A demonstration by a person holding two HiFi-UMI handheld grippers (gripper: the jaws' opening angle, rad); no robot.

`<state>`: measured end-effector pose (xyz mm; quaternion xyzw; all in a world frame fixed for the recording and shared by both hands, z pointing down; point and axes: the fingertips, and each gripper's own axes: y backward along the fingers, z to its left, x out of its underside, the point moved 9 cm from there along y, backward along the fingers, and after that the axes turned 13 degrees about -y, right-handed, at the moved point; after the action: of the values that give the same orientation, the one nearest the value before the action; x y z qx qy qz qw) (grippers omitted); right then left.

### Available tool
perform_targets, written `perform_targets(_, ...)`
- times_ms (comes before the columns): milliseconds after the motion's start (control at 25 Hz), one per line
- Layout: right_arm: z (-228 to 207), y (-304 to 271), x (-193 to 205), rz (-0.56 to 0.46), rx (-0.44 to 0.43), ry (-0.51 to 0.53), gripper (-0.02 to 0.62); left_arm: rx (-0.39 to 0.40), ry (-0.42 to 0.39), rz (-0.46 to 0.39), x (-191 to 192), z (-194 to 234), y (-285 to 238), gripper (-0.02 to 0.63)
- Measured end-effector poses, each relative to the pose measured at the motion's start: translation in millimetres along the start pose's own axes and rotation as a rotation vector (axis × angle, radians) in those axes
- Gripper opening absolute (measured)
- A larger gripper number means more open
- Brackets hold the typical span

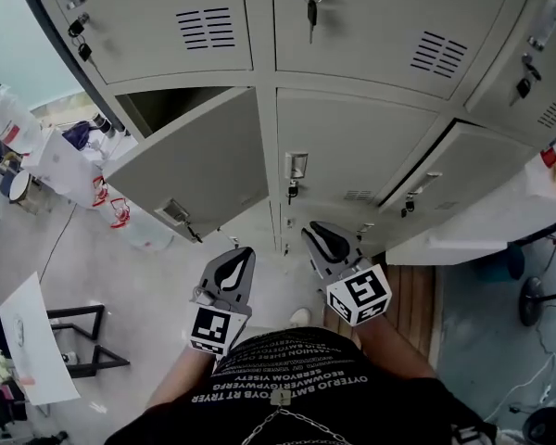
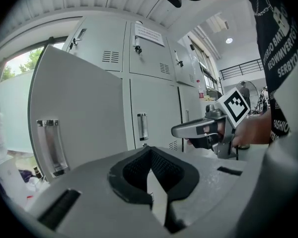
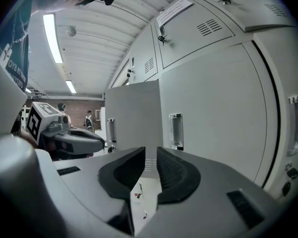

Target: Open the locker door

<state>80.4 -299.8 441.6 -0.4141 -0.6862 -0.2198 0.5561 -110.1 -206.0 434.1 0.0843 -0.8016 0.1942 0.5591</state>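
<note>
Six locker doors are showing from above, three in the upper row and three in the lower. The upper three are sitting shut, and a key (image 1: pixel 310 12) is dangling from the middle one's lock. In the lower row, the left door (image 1: pixel 204 160) is standing swung wide out into the room, its handle (image 1: pixel 174 212) near the free edge. The middle door (image 1: pixel 352 142) is lying flush and shut with its handle (image 1: pixel 296 165) upright. The right door (image 1: pixel 468 170) is hanging slightly ajar, a dark gap running along its top edge. The person is holding two tools side by side and apart in front of the lower row, and neither is touching a door. The left tool (image 1: pixel 242 252) is pointing at the strip between the left and middle doors, its jaws pinched together at the tips with nothing in them. The right tool (image 1: pixel 312 234) is pointing at the foot of the middle door, its jaws parted by a narrow slit and empty. A white desk (image 1: pixel 482 225) is standing at the right.
</note>
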Motion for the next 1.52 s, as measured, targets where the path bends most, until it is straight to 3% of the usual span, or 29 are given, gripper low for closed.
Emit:
perform_targets(400, -31, -53, -21, 0.002, -0.03, -0.021, 0.169, -0.052, 0.012, 0.057, 5, -1, -3, -0.008)
perform_targets(800, -32, -90, -33, -0.001, 0.031, -0.073, 0.173, -0.068, 0.007, 0.078, 16, 47, -16, -0.008)
perform_targets(1160, -32, -115, -33, 0.012, 0.123, -0.097, 0.172, -0.021, 0.007, 0.076, 32, 89, -31, -0.008)
perform_targets(1520, -29, -116, -31, -0.001, 0.175, -0.124, 0.107, 0.039, -0.014, 0.052, 36, 114, -47, -0.008)
